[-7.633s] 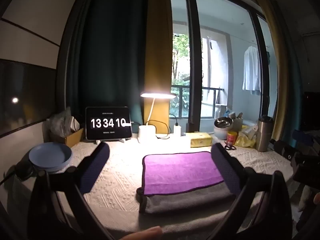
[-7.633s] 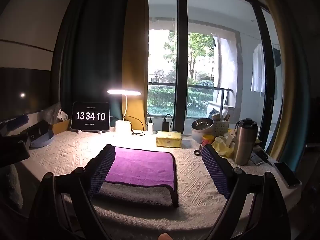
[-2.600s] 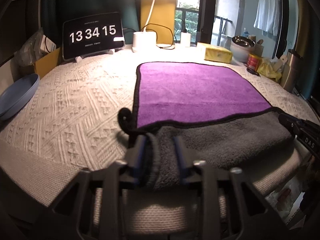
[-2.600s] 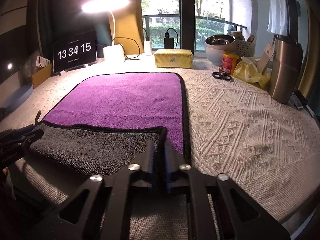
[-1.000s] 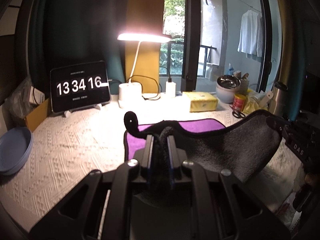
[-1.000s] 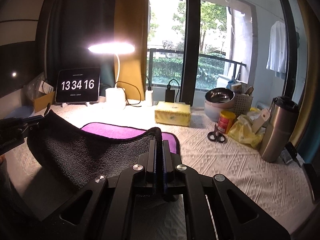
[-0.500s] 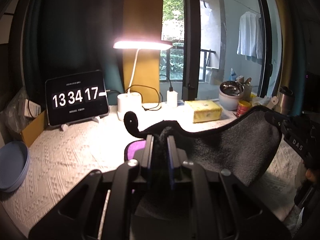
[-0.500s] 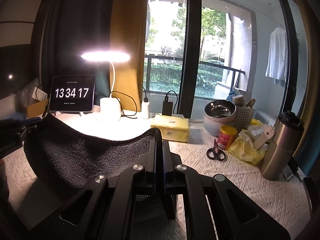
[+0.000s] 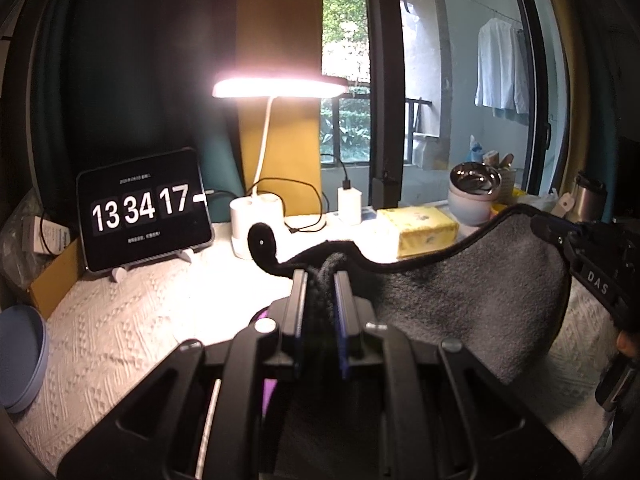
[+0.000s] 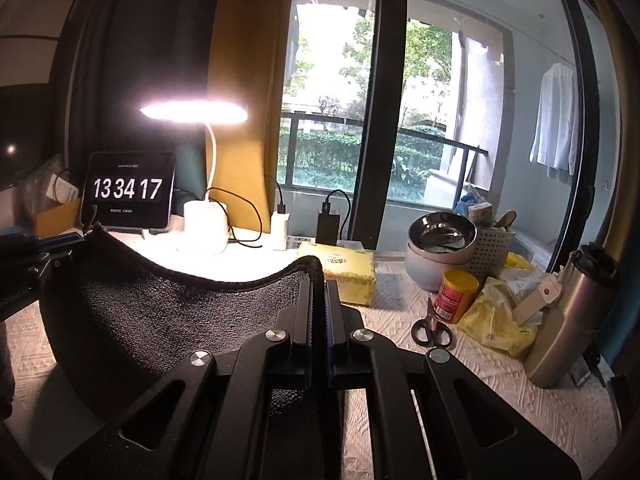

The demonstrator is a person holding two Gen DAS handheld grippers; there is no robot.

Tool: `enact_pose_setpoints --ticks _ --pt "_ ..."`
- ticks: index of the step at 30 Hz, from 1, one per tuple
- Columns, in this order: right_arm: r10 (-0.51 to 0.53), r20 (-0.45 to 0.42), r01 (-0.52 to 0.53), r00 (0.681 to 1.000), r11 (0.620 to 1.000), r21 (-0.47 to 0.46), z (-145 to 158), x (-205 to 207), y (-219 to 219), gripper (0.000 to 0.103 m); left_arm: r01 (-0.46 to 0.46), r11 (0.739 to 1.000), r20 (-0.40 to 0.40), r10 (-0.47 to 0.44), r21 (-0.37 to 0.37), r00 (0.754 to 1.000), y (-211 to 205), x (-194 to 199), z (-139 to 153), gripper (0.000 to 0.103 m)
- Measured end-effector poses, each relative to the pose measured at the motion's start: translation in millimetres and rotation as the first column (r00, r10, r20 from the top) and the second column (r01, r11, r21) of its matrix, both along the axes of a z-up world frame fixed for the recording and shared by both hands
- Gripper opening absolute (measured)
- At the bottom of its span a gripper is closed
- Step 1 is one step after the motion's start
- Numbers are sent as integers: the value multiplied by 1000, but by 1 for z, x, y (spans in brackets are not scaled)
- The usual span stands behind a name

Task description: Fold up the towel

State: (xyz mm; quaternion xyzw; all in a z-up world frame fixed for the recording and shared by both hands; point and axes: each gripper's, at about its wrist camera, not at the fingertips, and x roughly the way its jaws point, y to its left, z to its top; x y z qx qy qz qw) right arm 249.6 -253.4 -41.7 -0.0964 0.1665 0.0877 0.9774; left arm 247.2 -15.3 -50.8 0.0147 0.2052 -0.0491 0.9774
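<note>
The towel is grey on one side and purple on the other, with a black hem. My left gripper is shut on its left corner, next to the black hanging loop. My right gripper is shut on its right corner. The grey side hangs in a curve between the two grippers, lifted above the table. A sliver of purple shows under the left gripper. The right gripper also shows at the right edge of the left wrist view; the left gripper shows at the left edge of the right wrist view.
The table has a white knitted cloth. At the back stand a clock tablet, a lit lamp, chargers and a yellow tissue pack. Bowls, a red can, scissors and a steel tumbler are at the right. A blue plate lies at the left.
Both grippers have carried the held towel edge a little higher and further towards the back of the table. Less of the purple side shows now.
</note>
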Motion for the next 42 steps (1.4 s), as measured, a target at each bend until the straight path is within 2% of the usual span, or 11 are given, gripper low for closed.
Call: enact_pose_setpoints --ticks 14,25,34,38,42 --pt "1 -12 -1 1000 1000 -24 -5 42 8 6 -21 999 -16 21 41 1000 3 37 -10 14" --pt "-20 -74 14 997 997 -73 -21 75 15 6 -35 998 -67 38 49 997 7 68 -23 14" --pt "-57 -192 33 980 991 -126 -50 103 14 6 -59 997 -193 67 49 979 14 95 -50 17" --pt "-64 -216 35 974 990 -136 -56 109 16 6 -75 997 -257 81 30 963 20 107 -59 18" --pt "-77 -257 44 963 990 -134 -60 116 14 6 -93 996 -314 86 -7 946 28 115 -67 22"
